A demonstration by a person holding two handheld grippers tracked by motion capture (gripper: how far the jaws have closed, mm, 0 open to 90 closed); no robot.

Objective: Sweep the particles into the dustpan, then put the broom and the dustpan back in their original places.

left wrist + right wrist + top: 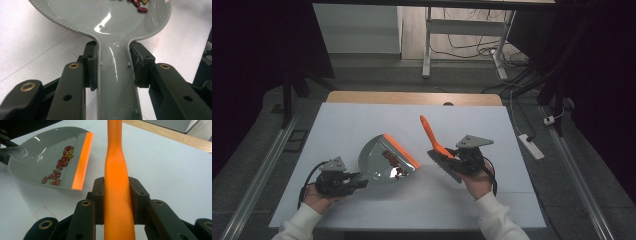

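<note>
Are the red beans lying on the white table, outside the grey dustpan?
No, in the right gripper view the red beans lie inside the grey dustpan, behind its orange lip.

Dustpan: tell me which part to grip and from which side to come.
Grip the dustpan by its narrow grey handle, coming from the end opposite the orange lip. The handle is slim enough to fit between two jaws, while the wide pan is not, and this keeps the beans inside. The left gripper is shut on it this way.
</note>
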